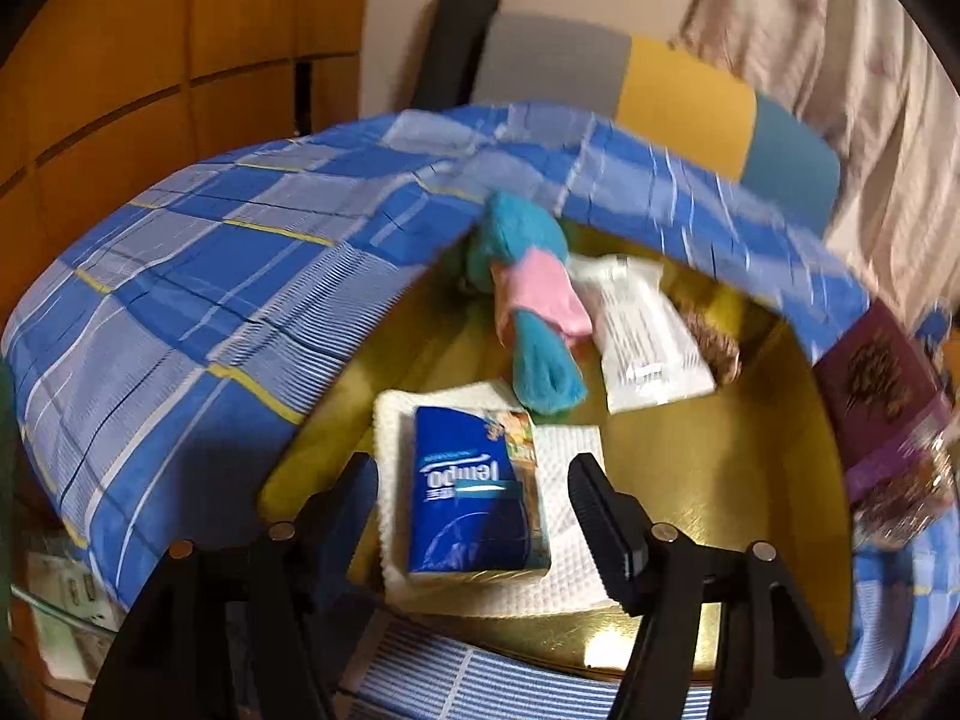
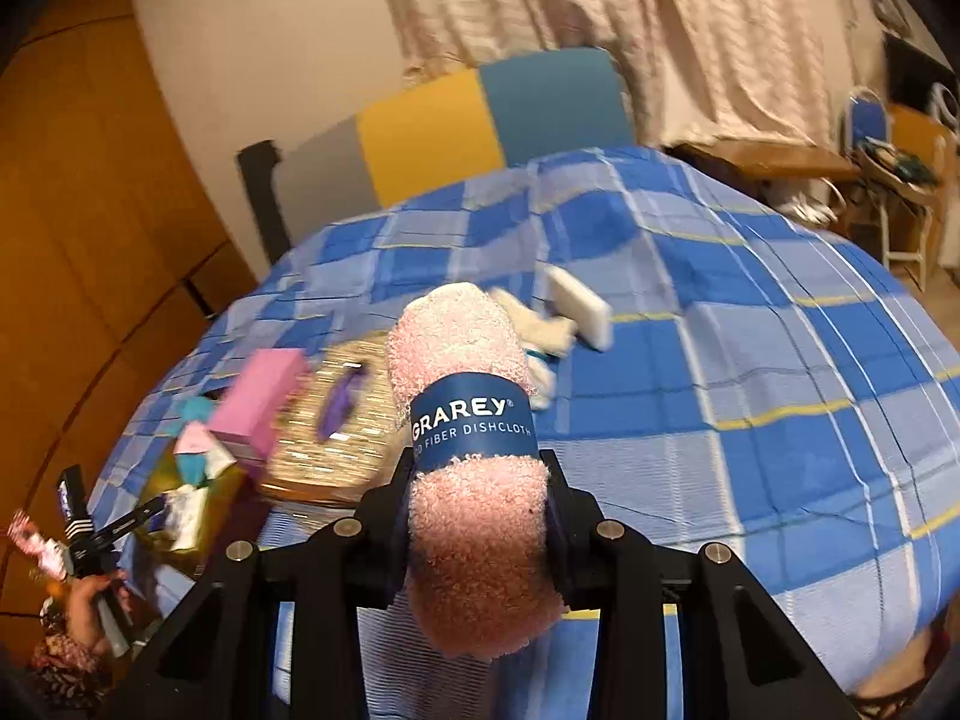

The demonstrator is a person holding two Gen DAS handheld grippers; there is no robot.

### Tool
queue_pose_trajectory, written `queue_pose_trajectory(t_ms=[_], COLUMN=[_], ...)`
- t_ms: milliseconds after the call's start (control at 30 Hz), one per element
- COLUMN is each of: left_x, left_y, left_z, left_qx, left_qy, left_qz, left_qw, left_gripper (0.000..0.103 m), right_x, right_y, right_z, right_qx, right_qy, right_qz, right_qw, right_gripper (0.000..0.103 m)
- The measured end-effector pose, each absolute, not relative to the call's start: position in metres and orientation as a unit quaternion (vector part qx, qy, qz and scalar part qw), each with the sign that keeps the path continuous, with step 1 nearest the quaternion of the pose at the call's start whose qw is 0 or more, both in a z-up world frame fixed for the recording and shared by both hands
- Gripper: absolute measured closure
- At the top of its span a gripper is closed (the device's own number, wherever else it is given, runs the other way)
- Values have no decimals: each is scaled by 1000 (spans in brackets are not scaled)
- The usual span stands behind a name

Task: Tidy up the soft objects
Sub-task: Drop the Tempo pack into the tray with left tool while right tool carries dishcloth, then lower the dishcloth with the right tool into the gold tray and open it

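Blue checked bedspread (image 2: 750,360), beige curtain (image 2: 600,30) behind. Right gripper (image 2: 480,516) clamps pink dishcloth roll (image 2: 468,420), long axis pointing away. Left gripper (image 1: 474,492) open, empty, above tissue pack (image 1: 474,492).

The gold tray (image 1: 720,468) is one. In it lie one blue tissue pack (image 1: 474,498), one white folded cloth (image 1: 570,540), one white sachet (image 1: 648,336) and one teal and pink sock bundle (image 1: 534,312). There is one rolled pink dishcloth (image 2: 474,450), one pink box (image 2: 258,402) and one woven basket (image 2: 336,432).
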State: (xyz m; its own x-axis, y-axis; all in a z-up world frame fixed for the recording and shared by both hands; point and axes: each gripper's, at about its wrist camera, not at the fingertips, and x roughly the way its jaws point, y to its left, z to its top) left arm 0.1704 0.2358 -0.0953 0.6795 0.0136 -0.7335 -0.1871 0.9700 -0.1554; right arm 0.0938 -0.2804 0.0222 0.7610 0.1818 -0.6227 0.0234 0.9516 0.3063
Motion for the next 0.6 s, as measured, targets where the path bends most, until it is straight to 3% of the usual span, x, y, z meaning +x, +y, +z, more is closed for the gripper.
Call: queue_pose_trajectory(t_ms=[233,600], left_x=[135,107], left_y=[244,199], left_z=[-78,-66], left_qx=[-202,-199], left_qy=[343,350], left_qz=[17,-28], left_qw=[917,915], left_gripper=[36,36], right_x=[101,136], right_y=[-213,-75], right_z=[55,37], right_qx=[132,122], right_qy=[319,368], right_qz=[113,241], right_qw=[932,890], right_gripper=[66,66])
